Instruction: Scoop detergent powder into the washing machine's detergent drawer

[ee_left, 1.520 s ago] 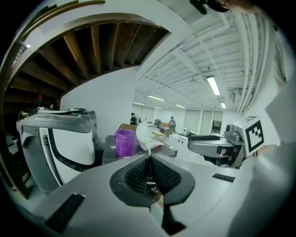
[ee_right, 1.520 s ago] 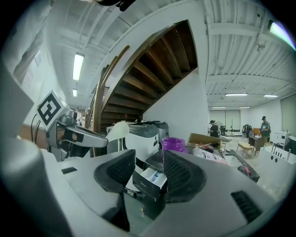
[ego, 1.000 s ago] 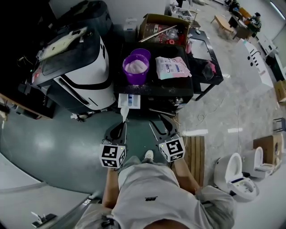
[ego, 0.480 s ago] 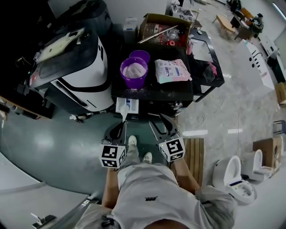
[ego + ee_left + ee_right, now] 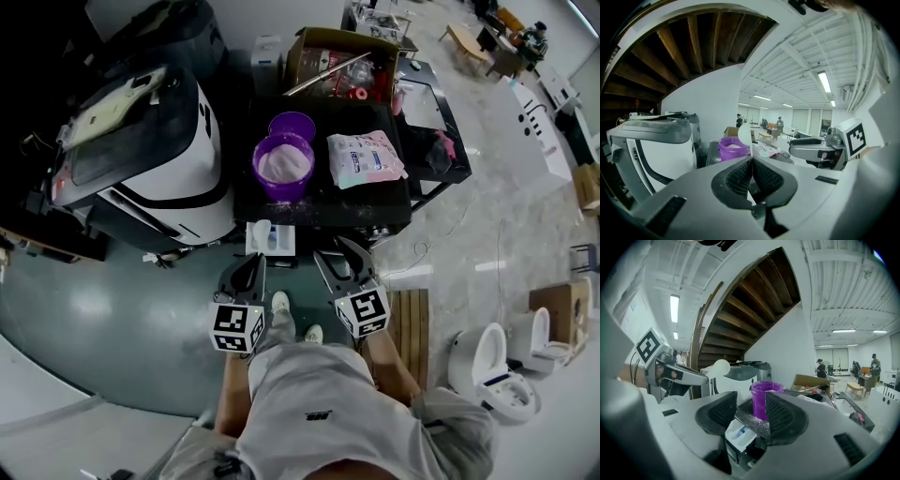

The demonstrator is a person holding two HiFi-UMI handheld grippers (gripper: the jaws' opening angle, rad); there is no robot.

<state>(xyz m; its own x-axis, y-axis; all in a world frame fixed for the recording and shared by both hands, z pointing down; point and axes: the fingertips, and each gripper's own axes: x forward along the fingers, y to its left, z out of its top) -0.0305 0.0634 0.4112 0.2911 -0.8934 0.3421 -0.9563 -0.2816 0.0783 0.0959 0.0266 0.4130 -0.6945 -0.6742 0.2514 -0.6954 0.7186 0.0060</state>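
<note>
drawer [image 5: 270, 239]: washer [image 5: 150, 178] near left | purple tub [image 5: 283, 167] behind | front approach open

- Right tongs [image 5: 751, 411]: jaws stand apart, gripping nothing.
- Seen through the gap, farther off: purple round plastic tub [image 5: 765, 398], upright on the black bench [image 5: 752, 422]. Pale contents just show at its rim. The bench edge is speckled with white powder.
- Under the bench edge: white plastic detergent drawer [image 5: 738, 436], open, blue insert inside.
- At left: left tongs [image 5: 696, 377] carrying a white plastic scoop [image 5: 721, 366], round bowl uppermost.
- Behind: white washing machine [image 5: 740, 380] with a grey top.
</note>
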